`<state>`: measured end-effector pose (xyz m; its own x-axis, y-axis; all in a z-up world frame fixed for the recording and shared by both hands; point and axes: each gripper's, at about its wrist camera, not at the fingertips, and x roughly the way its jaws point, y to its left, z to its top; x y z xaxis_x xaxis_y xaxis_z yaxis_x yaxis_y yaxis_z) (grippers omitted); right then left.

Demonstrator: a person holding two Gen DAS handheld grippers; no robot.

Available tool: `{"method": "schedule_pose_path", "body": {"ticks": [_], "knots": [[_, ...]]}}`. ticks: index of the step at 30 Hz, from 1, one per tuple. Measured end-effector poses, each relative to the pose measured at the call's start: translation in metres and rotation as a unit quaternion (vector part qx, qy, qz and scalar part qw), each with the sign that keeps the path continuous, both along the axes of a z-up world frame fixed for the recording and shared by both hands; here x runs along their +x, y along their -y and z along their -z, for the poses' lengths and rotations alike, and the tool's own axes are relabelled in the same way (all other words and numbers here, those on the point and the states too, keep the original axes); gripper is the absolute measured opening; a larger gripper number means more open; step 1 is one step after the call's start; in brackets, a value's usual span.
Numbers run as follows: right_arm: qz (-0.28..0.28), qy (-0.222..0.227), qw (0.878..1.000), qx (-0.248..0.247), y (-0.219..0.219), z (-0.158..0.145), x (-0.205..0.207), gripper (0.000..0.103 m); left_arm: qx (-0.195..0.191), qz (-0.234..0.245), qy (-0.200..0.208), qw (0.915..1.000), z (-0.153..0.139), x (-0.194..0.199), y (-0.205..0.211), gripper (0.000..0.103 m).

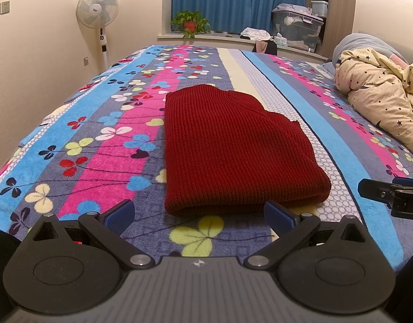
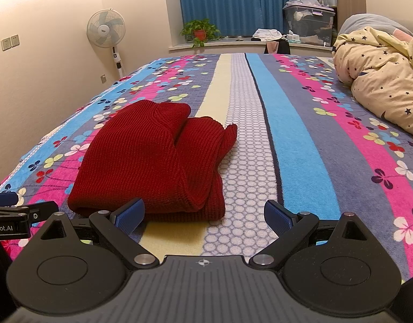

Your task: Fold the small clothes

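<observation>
Red knitted sweater is lying folded into a thick rectangle on the striped, clover-printed bedspread, near the bed's front edge. Its long axis is running away from the cameras toward the window; the rounded fold is facing the grippers, and the looser layered ends are pointing toward the blue curtain. A star-patterned cream duvet is bunching up well apart on the right side, leaving broad open bedspread between. Left of the sweater, the bed is dropping off toward the wall and a standing fan. The left gripper is hovering just before the fold, jaws spread wide and empty. The right gripper is sitting beside the sweater's right corner, jaws likewise spread, gripping nothing.
</observation>
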<state>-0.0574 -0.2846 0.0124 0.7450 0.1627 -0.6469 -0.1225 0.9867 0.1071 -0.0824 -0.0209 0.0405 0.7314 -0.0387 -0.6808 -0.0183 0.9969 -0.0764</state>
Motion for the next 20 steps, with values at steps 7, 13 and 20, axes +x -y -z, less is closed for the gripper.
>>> {"method": "schedule_pose_path", "body": {"ticks": [7,13,20], "knots": [[-0.002,0.001,1.000,0.001,0.0012,-0.0010,0.0005,0.096,0.002,0.004,0.001,1.0000,-0.0011,-0.0003,-0.0009,0.102],[-0.003,0.001,1.000,0.001,0.0030,-0.0010,0.0000,0.096,0.003,0.008,0.002,1.0000,-0.0015,0.0000,-0.0021,0.102],[-0.007,-0.002,1.000,-0.001,0.0059,-0.0007,-0.0008,0.096,0.003,0.010,0.003,0.9999,-0.0005,0.0001,-0.0033,0.102]]}}
